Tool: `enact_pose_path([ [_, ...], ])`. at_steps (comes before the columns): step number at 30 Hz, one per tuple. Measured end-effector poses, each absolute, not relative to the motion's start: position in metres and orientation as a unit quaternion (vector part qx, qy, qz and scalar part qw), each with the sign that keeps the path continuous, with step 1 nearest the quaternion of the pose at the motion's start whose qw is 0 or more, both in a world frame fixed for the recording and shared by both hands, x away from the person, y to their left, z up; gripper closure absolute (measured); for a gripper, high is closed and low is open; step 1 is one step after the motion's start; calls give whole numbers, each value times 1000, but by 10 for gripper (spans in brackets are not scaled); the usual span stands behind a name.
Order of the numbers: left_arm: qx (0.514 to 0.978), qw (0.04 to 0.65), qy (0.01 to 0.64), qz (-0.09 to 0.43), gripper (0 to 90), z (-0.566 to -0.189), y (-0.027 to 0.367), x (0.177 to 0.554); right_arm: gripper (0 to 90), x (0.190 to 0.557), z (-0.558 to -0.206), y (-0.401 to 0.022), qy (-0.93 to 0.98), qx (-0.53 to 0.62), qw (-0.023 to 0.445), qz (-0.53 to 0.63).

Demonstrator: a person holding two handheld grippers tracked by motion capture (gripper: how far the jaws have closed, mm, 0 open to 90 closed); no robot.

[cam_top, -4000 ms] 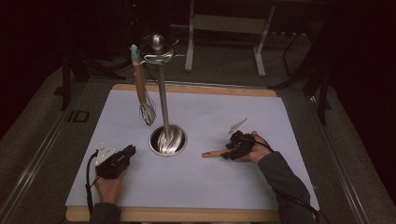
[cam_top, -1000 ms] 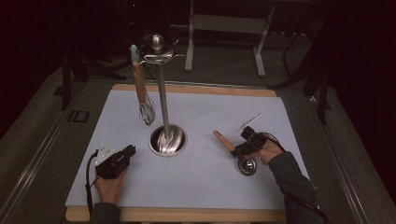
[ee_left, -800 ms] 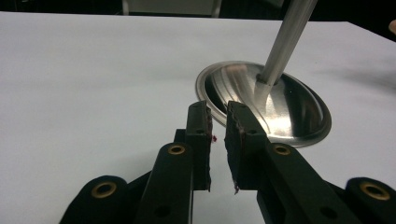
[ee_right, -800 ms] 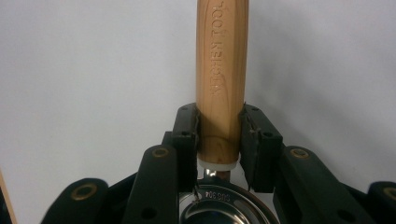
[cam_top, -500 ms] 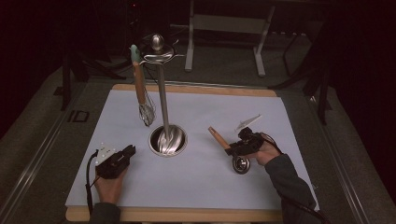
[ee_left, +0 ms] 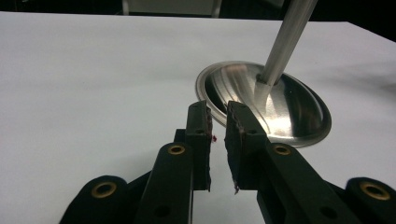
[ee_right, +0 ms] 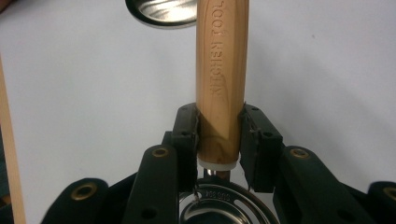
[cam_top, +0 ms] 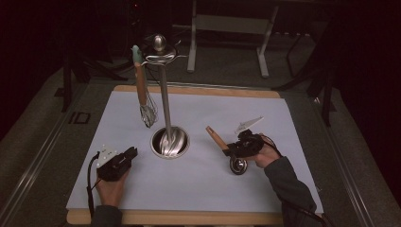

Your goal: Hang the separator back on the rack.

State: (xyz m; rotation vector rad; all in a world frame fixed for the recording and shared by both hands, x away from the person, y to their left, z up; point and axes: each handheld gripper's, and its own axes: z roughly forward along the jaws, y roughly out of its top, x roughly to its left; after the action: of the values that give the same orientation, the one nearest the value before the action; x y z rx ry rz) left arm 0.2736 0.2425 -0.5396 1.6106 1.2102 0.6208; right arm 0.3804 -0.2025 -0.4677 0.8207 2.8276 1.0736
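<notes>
A wooden-handled strainer (ee_right: pixel 220 84) is pinched by the right gripper (ee_right: pixel 219 140)'s fingers and should be lifted level toward the hanging stand (cam_top: pixel 163 94), while the left gripper (ee_left: pixel 217 135)'s fingers rest narrowly parted, holding nothing.

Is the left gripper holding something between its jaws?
No, in the left gripper view the left gripper has only a narrow empty gap between its pads, with the stand's round metal base lying beyond them.

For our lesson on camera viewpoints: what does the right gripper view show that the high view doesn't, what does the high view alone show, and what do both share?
Right gripper view alone: lettering pressed into the wooden handle and the right claw pads clamped on it. High view alone: a whisk hanging from the stand's hooks, and the left claw. Both: handle, white mat, the stand's metal base.
</notes>
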Motion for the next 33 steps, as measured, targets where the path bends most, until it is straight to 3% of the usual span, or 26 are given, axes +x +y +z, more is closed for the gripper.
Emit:
enact_pose_path([
  [33,667,489,498,260,791,-539,242,274,696,360,-415,-164,864,213,65,452],
])
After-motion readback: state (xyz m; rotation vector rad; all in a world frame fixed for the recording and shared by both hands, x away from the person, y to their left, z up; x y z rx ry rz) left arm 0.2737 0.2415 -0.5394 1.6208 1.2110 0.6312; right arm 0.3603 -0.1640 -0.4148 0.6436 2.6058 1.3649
